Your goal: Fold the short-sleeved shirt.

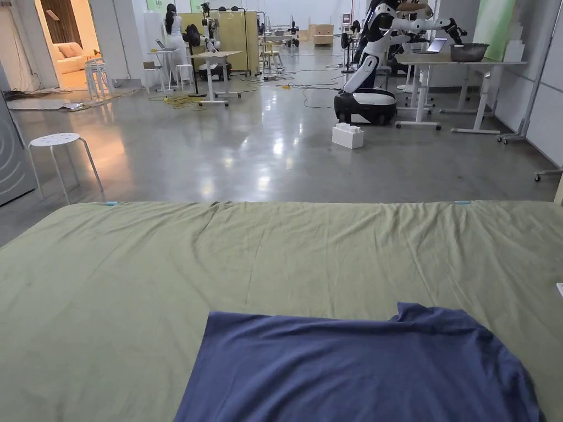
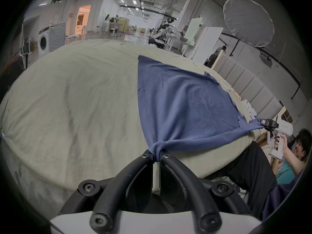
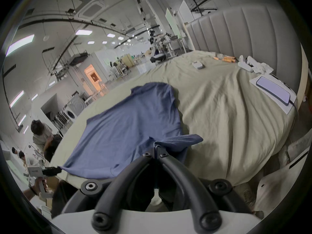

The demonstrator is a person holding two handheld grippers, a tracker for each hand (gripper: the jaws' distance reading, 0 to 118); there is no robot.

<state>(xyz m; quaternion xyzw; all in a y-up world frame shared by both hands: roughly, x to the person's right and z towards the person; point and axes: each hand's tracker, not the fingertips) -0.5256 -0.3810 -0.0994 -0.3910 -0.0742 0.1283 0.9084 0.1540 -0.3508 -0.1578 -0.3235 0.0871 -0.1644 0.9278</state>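
A blue short-sleeved shirt (image 1: 363, 368) lies spread on the olive sheet of a bed (image 1: 165, 275), near its front edge. In the left gripper view my left gripper (image 2: 156, 153) is shut on a bunched corner of the shirt (image 2: 182, 106), and the cloth runs taut to the right, where the right gripper (image 2: 265, 123) pinches the other corner. In the right gripper view my right gripper (image 3: 155, 150) is shut on a folded edge of the shirt (image 3: 131, 129), with the left gripper (image 3: 52, 170) holding the far corner at lower left.
A phone on a white pad (image 3: 273, 94), a small white box (image 3: 197, 65) and other small items lie near the padded headboard (image 3: 236, 31). Beyond the bed stand a white stool (image 1: 55, 142), a white block (image 1: 347, 135) and a robot at tables (image 1: 374, 66).
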